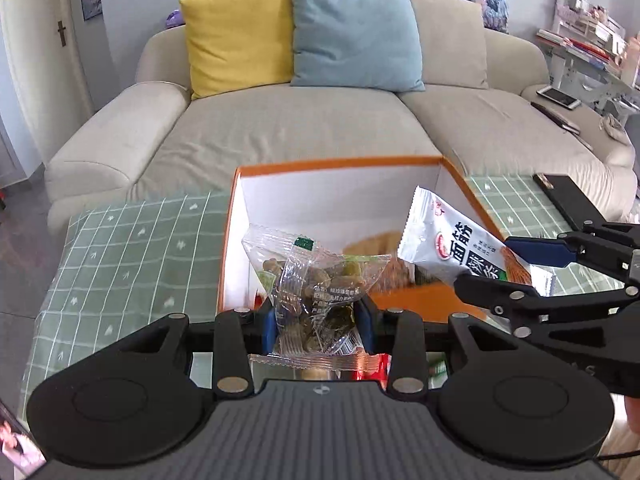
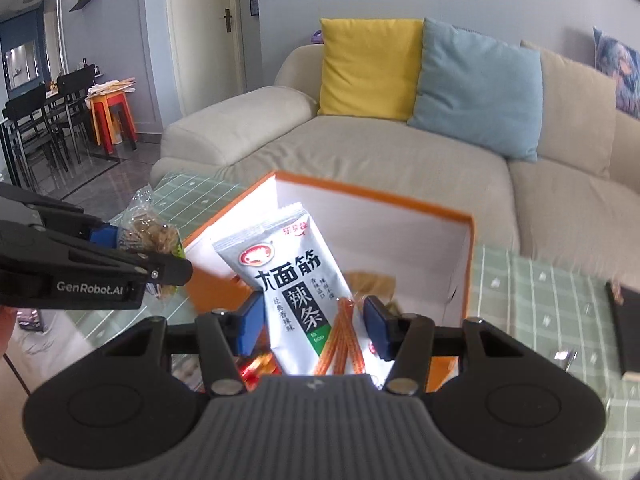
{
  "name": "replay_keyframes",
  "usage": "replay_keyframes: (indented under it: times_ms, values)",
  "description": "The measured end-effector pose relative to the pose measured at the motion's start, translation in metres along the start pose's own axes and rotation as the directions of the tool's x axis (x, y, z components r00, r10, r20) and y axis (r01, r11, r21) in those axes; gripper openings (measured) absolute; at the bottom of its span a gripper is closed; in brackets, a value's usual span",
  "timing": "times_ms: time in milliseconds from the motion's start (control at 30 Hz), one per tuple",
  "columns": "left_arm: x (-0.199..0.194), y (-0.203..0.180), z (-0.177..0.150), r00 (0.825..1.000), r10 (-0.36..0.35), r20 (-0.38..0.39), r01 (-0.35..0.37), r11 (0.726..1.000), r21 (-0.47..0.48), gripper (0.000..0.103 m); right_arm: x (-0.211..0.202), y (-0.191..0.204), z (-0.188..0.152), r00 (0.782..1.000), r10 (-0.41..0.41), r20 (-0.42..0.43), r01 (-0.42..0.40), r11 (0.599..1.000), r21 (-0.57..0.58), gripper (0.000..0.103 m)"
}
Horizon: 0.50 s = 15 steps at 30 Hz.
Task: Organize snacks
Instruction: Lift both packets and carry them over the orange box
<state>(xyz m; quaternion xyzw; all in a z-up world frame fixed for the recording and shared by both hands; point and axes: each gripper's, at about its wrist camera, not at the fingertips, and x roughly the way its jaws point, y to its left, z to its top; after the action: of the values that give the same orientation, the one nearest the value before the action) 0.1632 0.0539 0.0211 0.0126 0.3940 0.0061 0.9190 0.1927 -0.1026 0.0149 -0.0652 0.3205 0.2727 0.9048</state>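
The left claw (image 1: 318,322) is gripping a clear packet of mixed nuts and dried fruit (image 1: 316,280) between its blue pads, the packet standing upright and jutting up past the fingertips. From the right wrist view the same packet (image 2: 150,236) is showing at the left edge, pinched in the left claw (image 2: 120,244) beside the orange box (image 2: 464,240).

The right claw (image 2: 314,326) is clamping a white spicy gluten strip packet (image 2: 296,280), printed with black Chinese characters, a red round logo and a picture of orange strips. The packet is tilting up and to the left, its crimped top edge leaning toward the box's white inner wall. In the left wrist view that packet (image 1: 452,240) is angling in from the right, held by the right claw (image 1: 520,264) over the box's right side.

The orange box (image 1: 400,160) is sitting open on the bench (image 1: 120,248), which is wearing a green checked cloth. Both packets are hanging in front of and above the box opening, near each other but apart. Something tan is lying inside on the box floor, too blurred to name. A black flat object (image 2: 628,328) is resting on the cloth to the right. Behind, a beige sofa (image 1: 280,132) is carrying a yellow cushion (image 1: 238,36) and a blue cushion (image 1: 356,36).
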Motion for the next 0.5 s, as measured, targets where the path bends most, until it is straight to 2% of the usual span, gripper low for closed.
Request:
replay_keyframes:
  times_ms: [267,500]
  values:
    - [0.051,0.001,0.025,0.998,0.024,-0.057,-0.027,0.999,-0.047,0.043,0.054,-0.021,0.032,0.996,-0.063,-0.055,0.062,0.998,-0.017,0.052]
    - [0.091,-0.003,0.040,0.994,0.033,-0.103,-0.033,0.999,0.007,0.043,0.104,-0.033,0.040,0.985,-0.112,-0.135,0.107,0.993,-0.044,0.052]
